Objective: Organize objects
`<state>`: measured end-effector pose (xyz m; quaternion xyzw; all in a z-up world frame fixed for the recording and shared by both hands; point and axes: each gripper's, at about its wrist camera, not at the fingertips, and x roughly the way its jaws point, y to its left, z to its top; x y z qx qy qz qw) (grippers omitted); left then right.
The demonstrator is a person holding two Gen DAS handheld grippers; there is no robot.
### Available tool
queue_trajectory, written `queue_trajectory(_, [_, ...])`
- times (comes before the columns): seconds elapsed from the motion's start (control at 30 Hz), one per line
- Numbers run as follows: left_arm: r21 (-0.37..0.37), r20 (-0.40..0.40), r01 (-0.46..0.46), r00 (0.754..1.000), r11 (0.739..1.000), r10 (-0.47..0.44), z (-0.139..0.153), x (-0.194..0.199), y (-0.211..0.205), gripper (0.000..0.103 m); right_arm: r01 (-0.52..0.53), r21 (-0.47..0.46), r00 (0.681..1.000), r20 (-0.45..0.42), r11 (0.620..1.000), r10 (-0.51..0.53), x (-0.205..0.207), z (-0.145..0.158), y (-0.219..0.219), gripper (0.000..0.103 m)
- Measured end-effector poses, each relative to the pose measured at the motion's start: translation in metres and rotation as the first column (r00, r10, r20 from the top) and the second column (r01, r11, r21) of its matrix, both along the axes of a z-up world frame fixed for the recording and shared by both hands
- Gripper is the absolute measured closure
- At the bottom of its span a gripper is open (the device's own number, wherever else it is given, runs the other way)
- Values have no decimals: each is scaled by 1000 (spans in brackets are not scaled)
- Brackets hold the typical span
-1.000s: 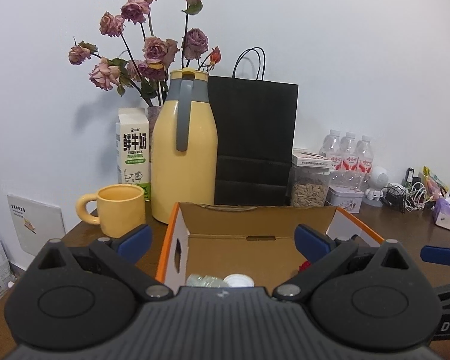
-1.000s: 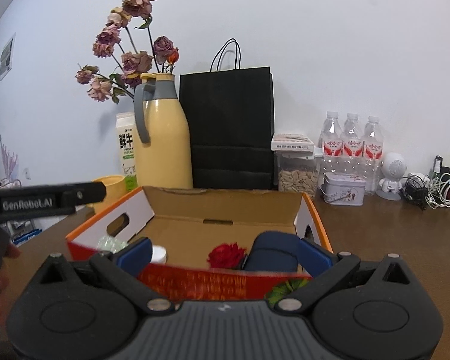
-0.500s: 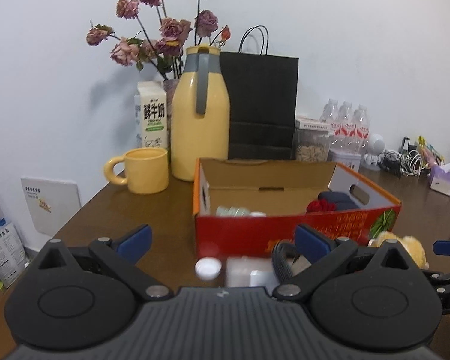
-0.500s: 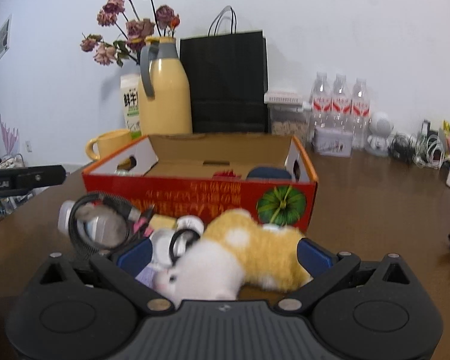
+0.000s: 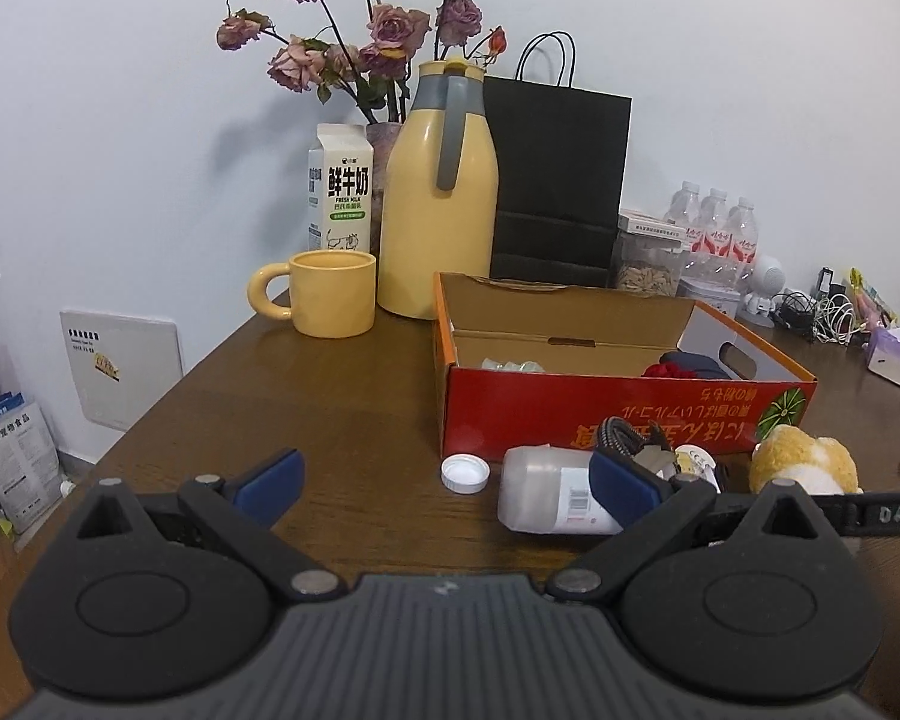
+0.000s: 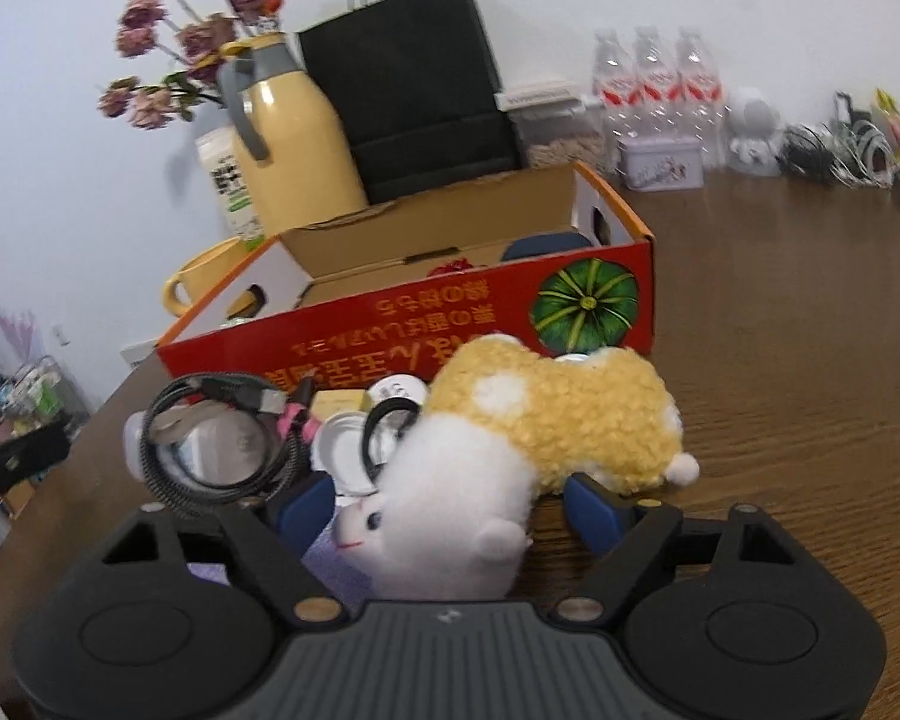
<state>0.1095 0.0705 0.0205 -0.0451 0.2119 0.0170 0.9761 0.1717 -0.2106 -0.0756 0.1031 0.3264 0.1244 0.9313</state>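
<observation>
the right gripper [image 6: 450, 510] sits low over the wooden table [image 6: 810, 390] with its blue pads on either side of the plush toy [image 6: 528, 438]; its jaws have just been closing in, and the toy's white head lies between them, though neither pad is plainly pressing it yet. the toy (yellow and white, lying on its side) rests just in front of the red cardboard box [image 6: 426, 324], beside a coiled black cable [image 6: 222, 438] and a couple of white caps. the left gripper [image 5: 444, 480] has its jaws spread wide with nothing between them; past its right pad a white plastic bottle [image 5: 546, 498] lies on its side next to a loose white cap [image 5: 465, 473], both just in front of the box. behind the box stand a yellow mug [image 5: 330, 294], a yellow jug [image 5: 441, 204], a milk carton [image 5: 341, 192] and a black paper bag [image 5: 555, 180].
</observation>
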Motion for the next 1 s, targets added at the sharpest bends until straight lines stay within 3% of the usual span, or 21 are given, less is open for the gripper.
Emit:
queue_trajectory(0.27, [-3,-8,18,1000,1000,-18,-2,0,-2,0,4,19,999,-43,1000,-3,13,-7,-1,28])
queue_trajectory(0.4, [7,-7,31,1000,999,-31,-1,0,-8,0,-42,40,998,-46,998,44,15,-10,-1,44])
queue_trajectory(0.47, [17,-5,39,999,999,-39,0,0,-12,0,-56,39,998,-36,998,58,13,-9,-2,46])
queue_trajectory(0.87, [126,18,146,989,981,-150,4,8,-57,0,-67,-17,983,172,998,69,-13,8,-20,49])
queue_trajectory(1.0, [179,18,197,979,964,-204,4,12,-76,9,-40,-63,975,216,997,53,-12,10,-24,49])
